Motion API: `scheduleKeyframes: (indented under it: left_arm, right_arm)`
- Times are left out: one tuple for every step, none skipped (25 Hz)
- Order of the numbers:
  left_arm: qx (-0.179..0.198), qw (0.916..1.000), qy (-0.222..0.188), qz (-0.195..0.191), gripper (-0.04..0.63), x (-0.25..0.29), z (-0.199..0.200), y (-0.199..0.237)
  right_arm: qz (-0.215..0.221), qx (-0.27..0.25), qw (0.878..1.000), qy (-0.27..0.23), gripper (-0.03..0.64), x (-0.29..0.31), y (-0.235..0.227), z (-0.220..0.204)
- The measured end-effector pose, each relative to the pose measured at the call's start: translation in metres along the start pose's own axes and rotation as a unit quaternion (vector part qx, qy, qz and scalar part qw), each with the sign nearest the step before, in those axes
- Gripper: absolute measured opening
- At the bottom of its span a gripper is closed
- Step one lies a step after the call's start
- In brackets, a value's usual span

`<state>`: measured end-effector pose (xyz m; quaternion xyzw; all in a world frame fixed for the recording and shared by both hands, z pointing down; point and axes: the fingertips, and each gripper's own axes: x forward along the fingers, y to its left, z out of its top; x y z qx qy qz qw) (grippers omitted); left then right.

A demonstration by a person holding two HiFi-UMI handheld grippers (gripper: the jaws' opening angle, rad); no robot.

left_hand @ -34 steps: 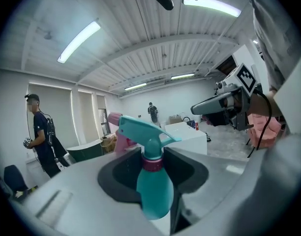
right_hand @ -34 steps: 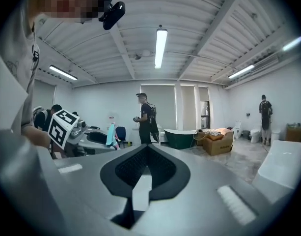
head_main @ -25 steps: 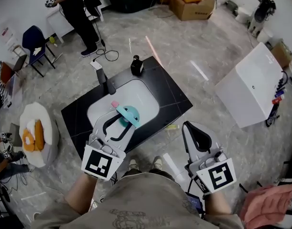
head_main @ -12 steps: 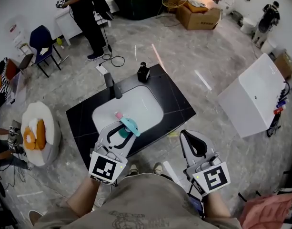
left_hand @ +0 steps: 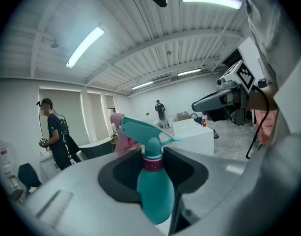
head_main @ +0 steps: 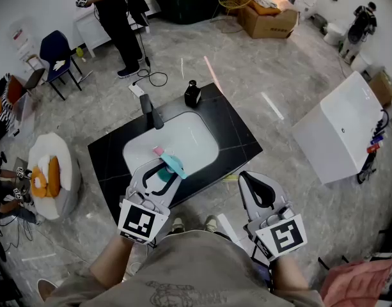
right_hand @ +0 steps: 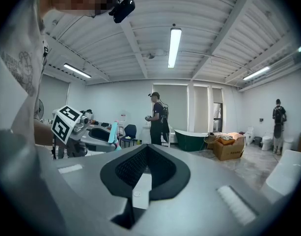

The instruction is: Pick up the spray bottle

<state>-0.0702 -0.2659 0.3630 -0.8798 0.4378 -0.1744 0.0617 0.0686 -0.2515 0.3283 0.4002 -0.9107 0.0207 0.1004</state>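
Note:
The spray bottle (head_main: 172, 165) is teal with a teal head, a pink trigger and a pink collar. My left gripper (head_main: 156, 171) is shut on it, holding it above the front edge of the white sink (head_main: 194, 141). In the left gripper view the bottle (left_hand: 155, 195) stands upright between the dark pads, gripped at its neck and shoulder. My right gripper (head_main: 258, 194) hangs to the right of the counter, shut with nothing in it. The right gripper view shows the pads (right_hand: 130, 168) together and, at the left, the left gripper with the bottle (right_hand: 112, 132).
A black counter (head_main: 237, 133) holds the sink, a black faucet (head_main: 149, 110) and a dark bottle (head_main: 192, 94). A white cabinet (head_main: 339, 130) stands at the right. A person (head_main: 116, 11), a blue chair (head_main: 52, 53) and a cardboard box (head_main: 269, 8) are farther off.
My left gripper has drawn back toward me with the spray bottle still in it. The right gripper has stayed shut and moved little.

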Motion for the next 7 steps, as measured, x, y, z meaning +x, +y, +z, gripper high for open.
scheduleKeyframes:
  left_arm:
    - [-0.004, 1.0000, 0.001, 0.001, 0.144, 0.0000, -0.0017, -0.0001]
    - [-0.006, 1.0000, 0.002, 0.001, 0.144, 0.0004, -0.0031, 0.0001]
    - [-0.006, 1.0000, 0.002, 0.001, 0.144, 0.0009, -0.0040, 0.0004]
    - [-0.004, 1.0000, 0.003, 0.001, 0.144, 0.0014, -0.0043, 0.0006]
    - [-0.002, 1.0000, 0.003, 0.000, 0.144, 0.0017, -0.0042, 0.0007]
    - [0.000, 1.0000, 0.004, -0.001, 0.144, 0.0019, -0.0038, 0.0007]
    - [0.003, 1.0000, 0.004, -0.001, 0.144, 0.0020, -0.0033, 0.0007]
  right_arm:
    - [0.001, -0.001, 1.000, 0.000, 0.027, -0.0001, 0.0002, -0.0004]
    - [0.001, -0.001, 1.000, 0.001, 0.028, 0.0000, 0.0003, -0.0009]
    - [0.001, -0.002, 1.000, 0.001, 0.028, 0.0002, 0.0002, -0.0013]
    - [0.002, -0.002, 1.000, 0.001, 0.028, 0.0004, 0.0000, -0.0016]
    - [0.001, -0.002, 1.000, 0.002, 0.027, 0.0005, -0.0003, -0.0018]
    - [0.001, -0.002, 1.000, 0.002, 0.026, 0.0006, -0.0006, -0.0020]
    - [0.001, -0.002, 1.000, 0.002, 0.028, 0.0006, -0.0010, -0.0022]
